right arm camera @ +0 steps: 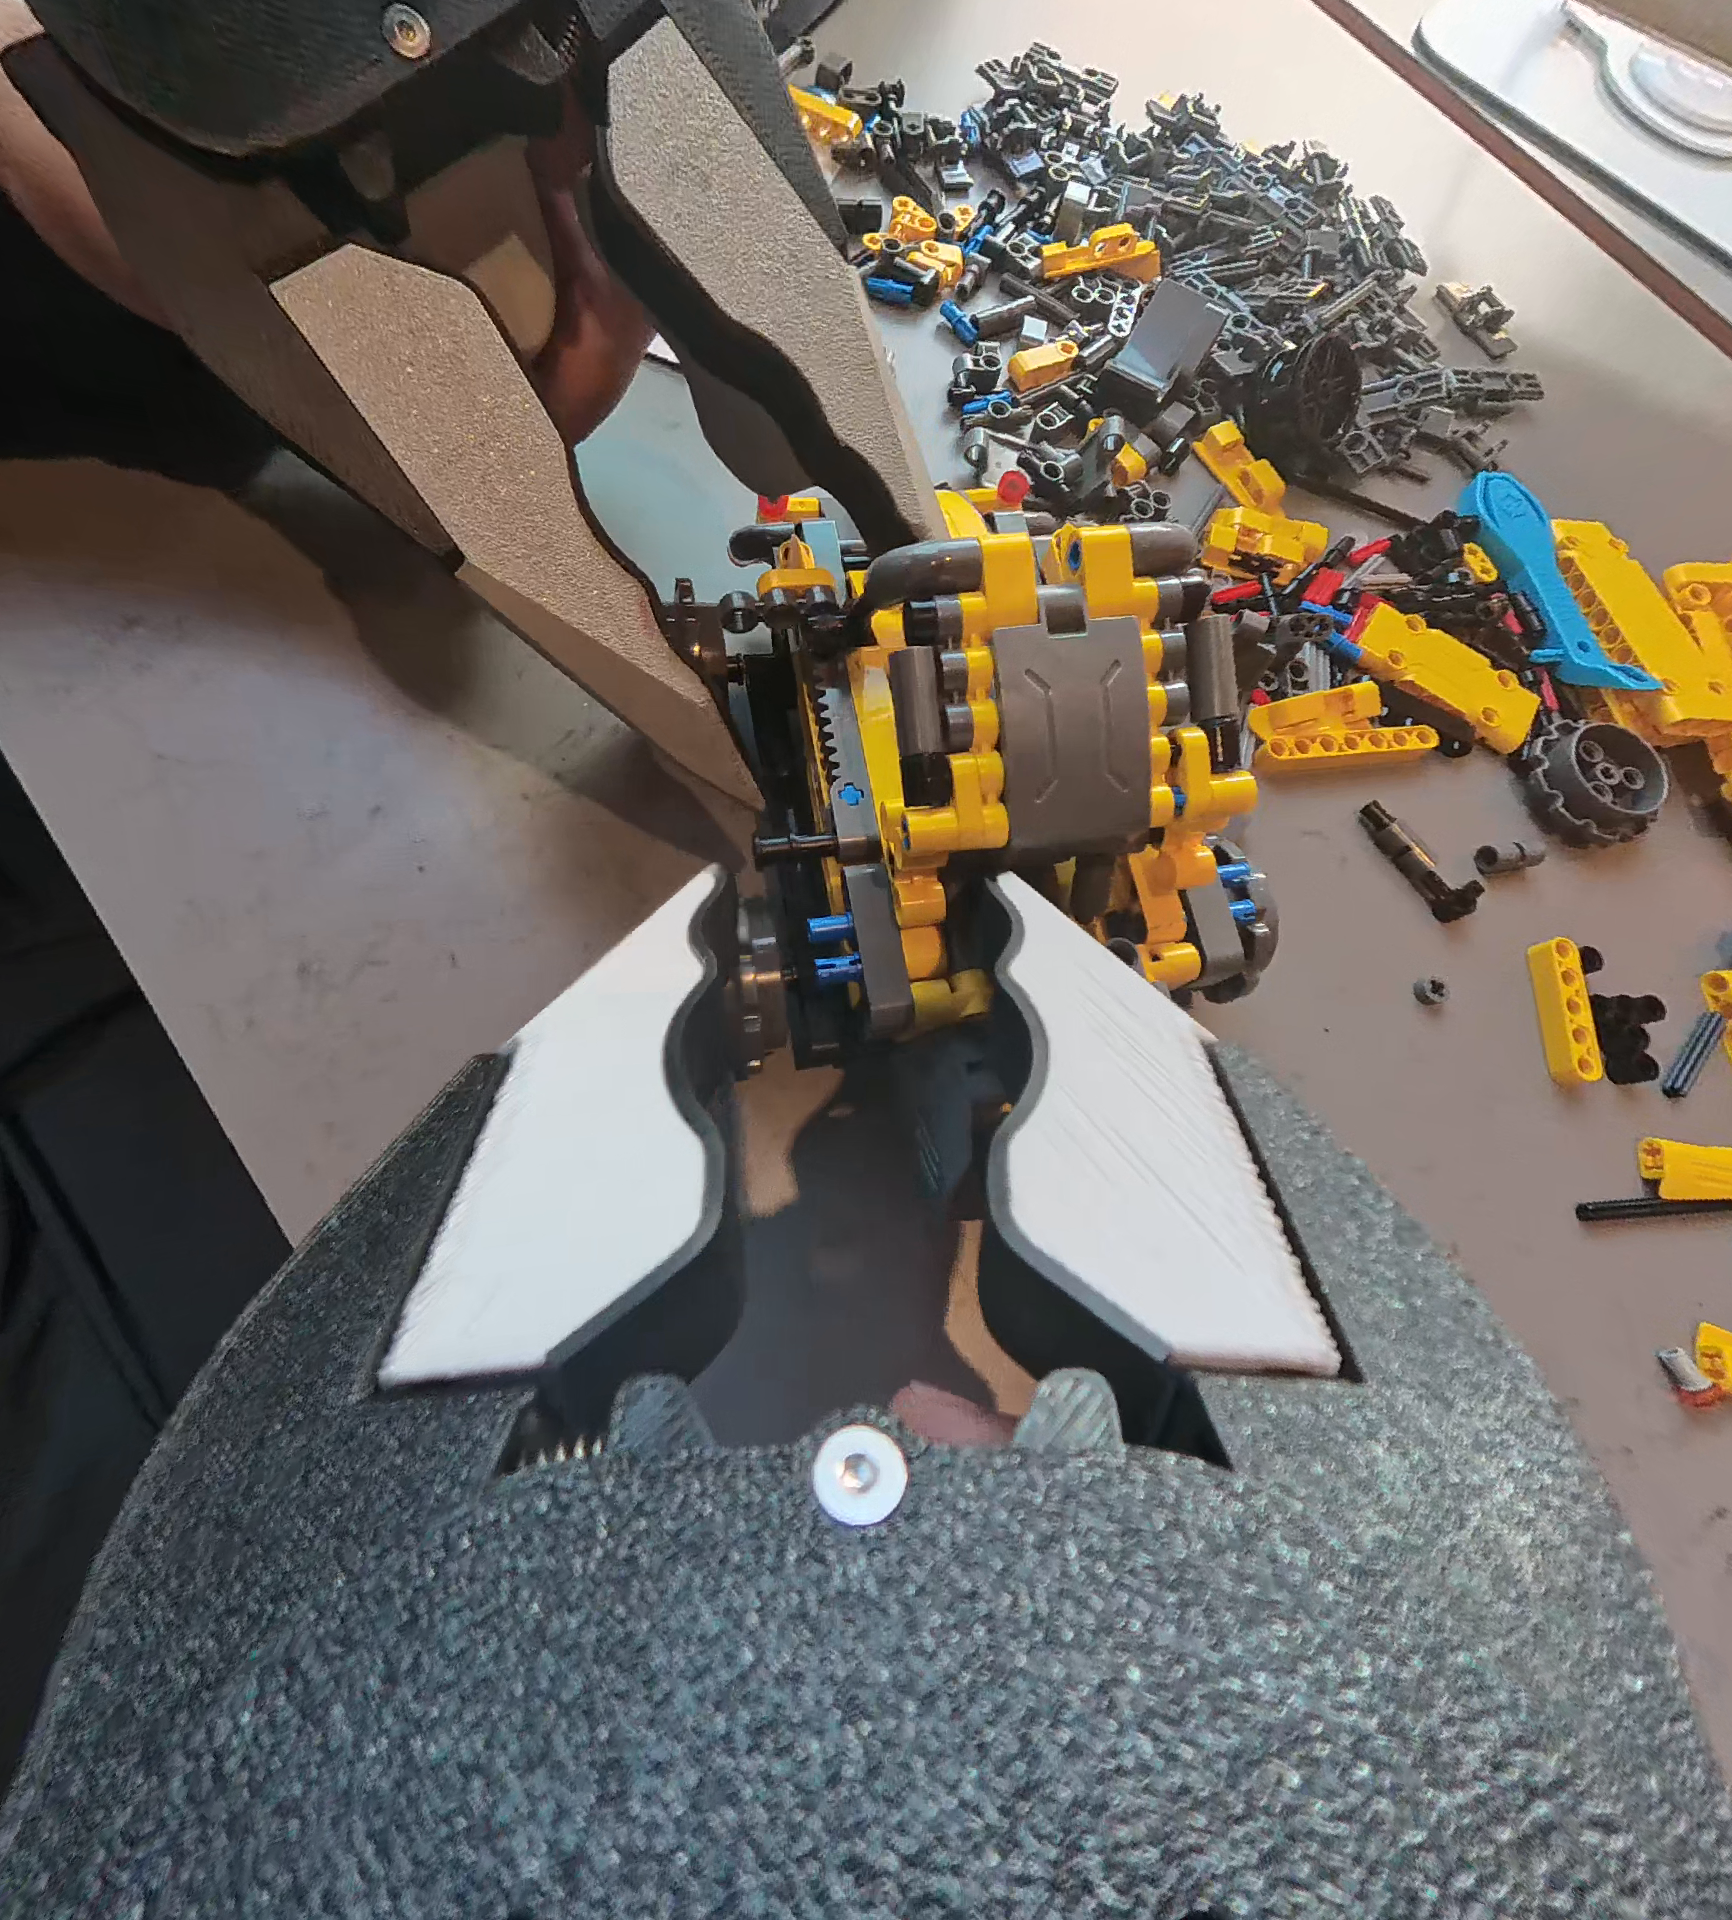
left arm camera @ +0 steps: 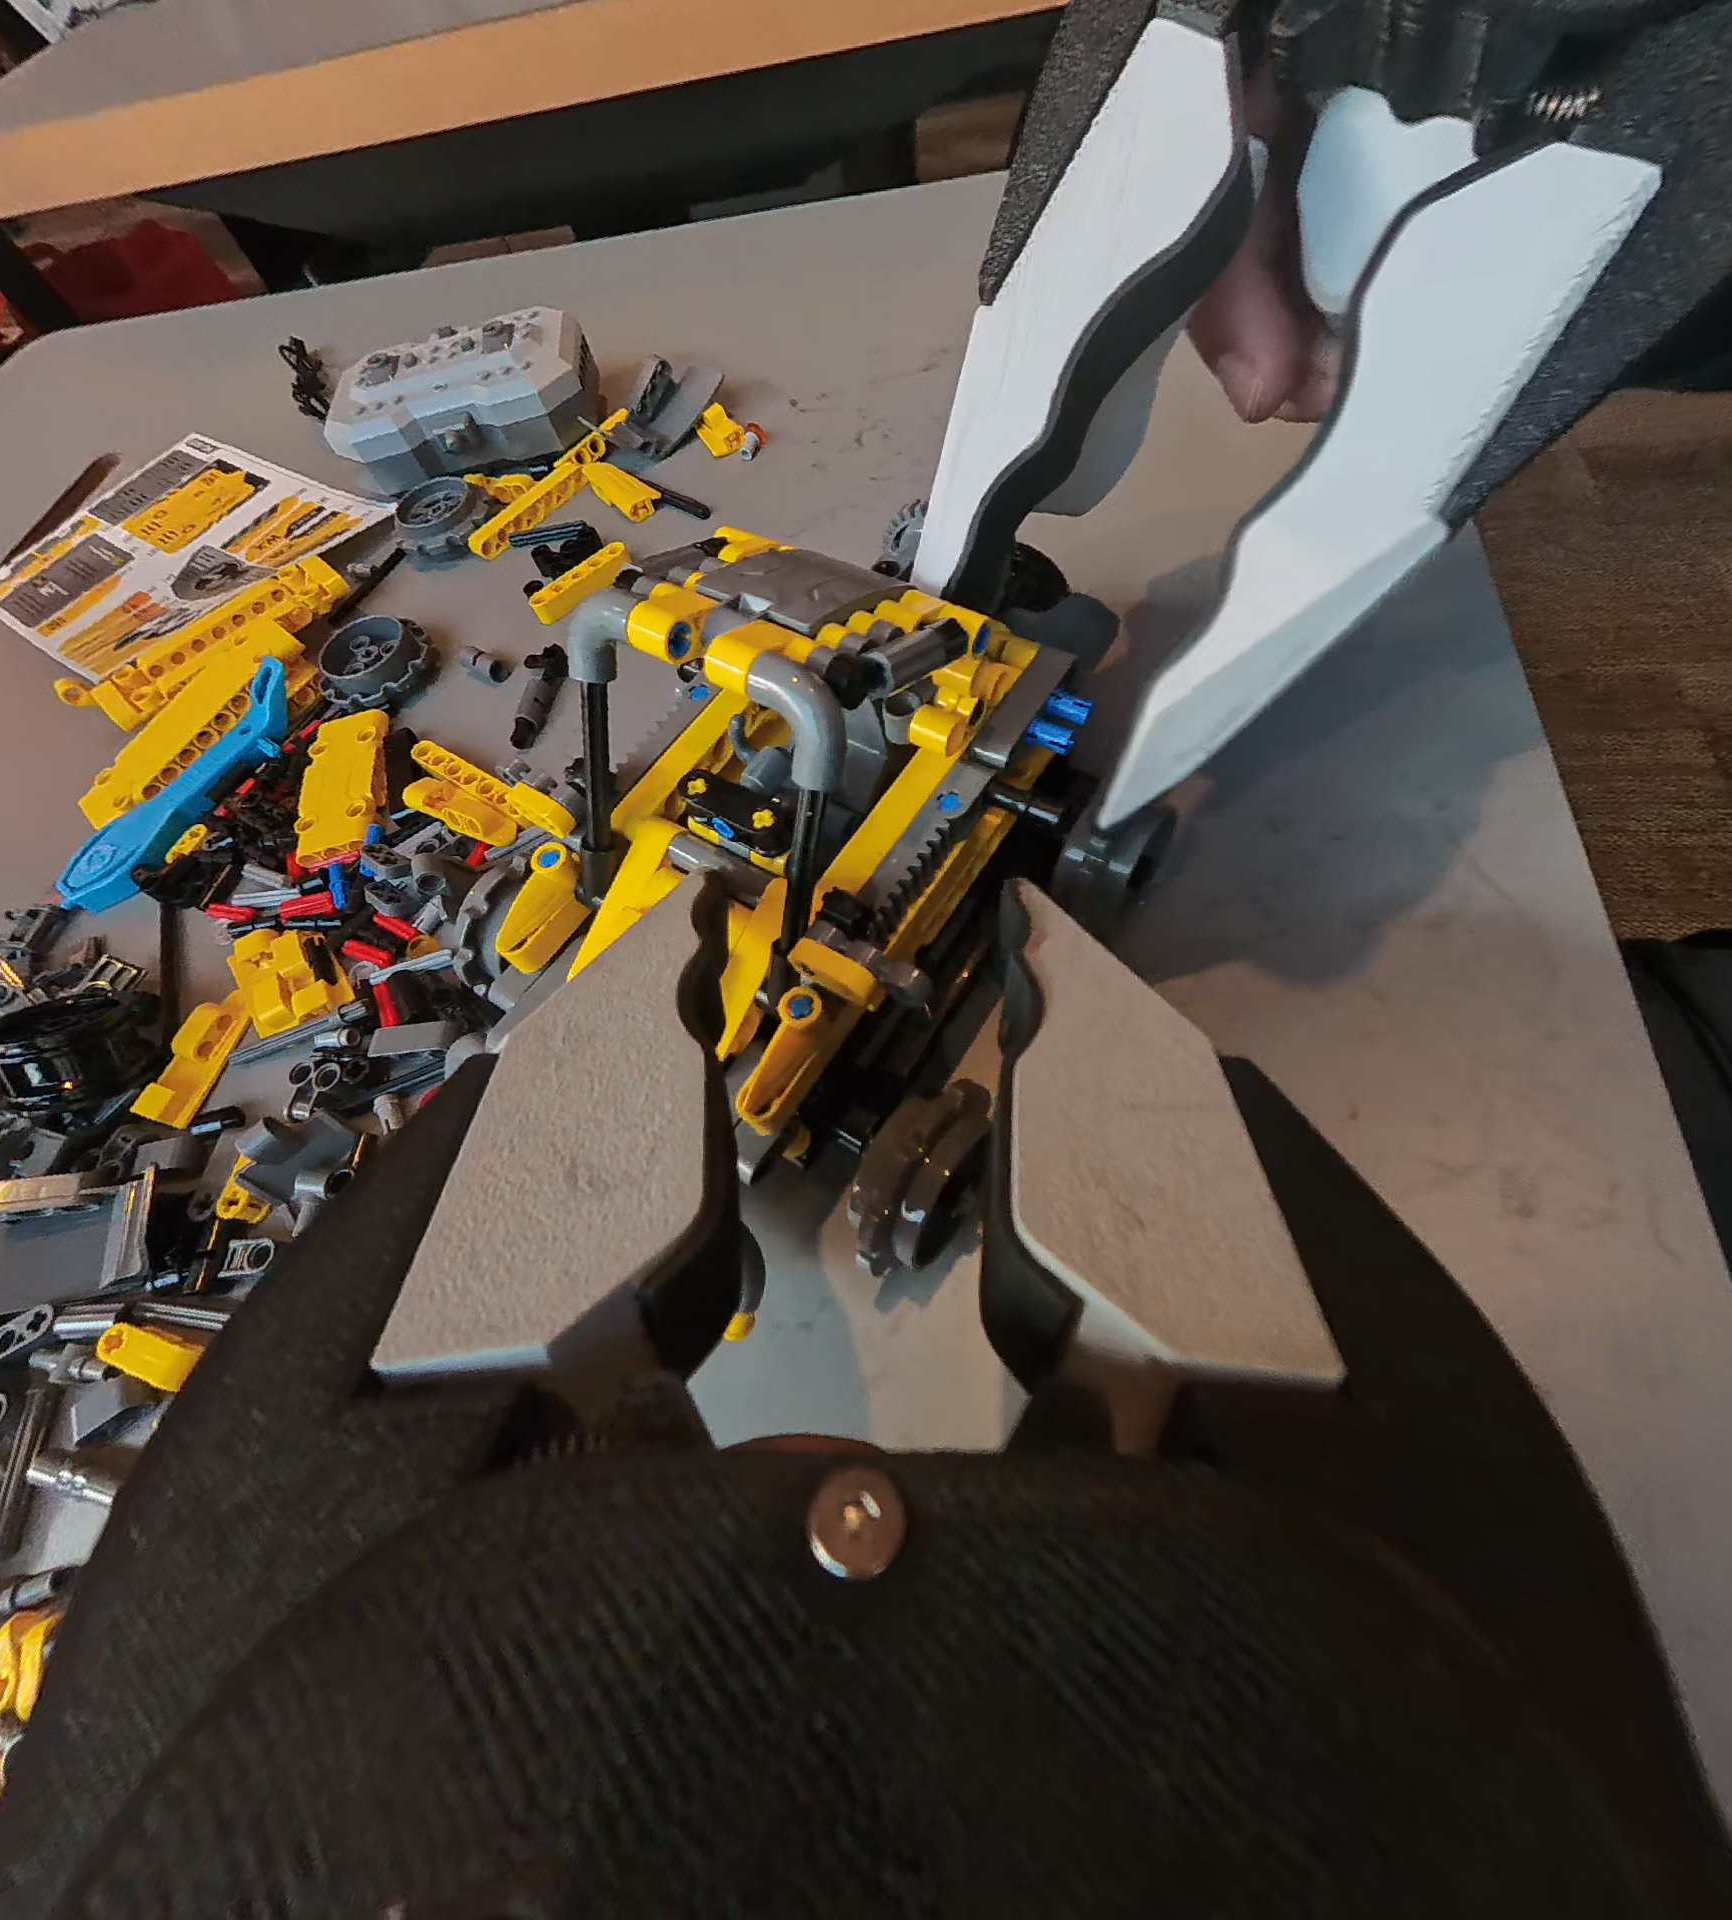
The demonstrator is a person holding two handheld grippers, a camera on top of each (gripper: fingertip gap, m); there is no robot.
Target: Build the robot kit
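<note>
The yellow and grey brick model [left arm camera: 820, 748] is standing near the edge of the grey table [left arm camera: 1413, 1039]. The left gripper [left arm camera: 857, 914] is straddling one end of the model, fingers spread on either side of it; contact appears likely but is not clearly visible. The right gripper [right arm camera: 857, 894] is bracketing the opposite end, fingers likewise apart. Loose parts [right arm camera: 1205, 208], a blue tool [left arm camera: 176, 790] and an instruction sheet [left arm camera: 145, 540] are lying beside the model.

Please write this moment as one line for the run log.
left gripper: open, fingers around yellow brick model | right gripper: open, around model's other end | loose bricks beside | on grey table
</note>
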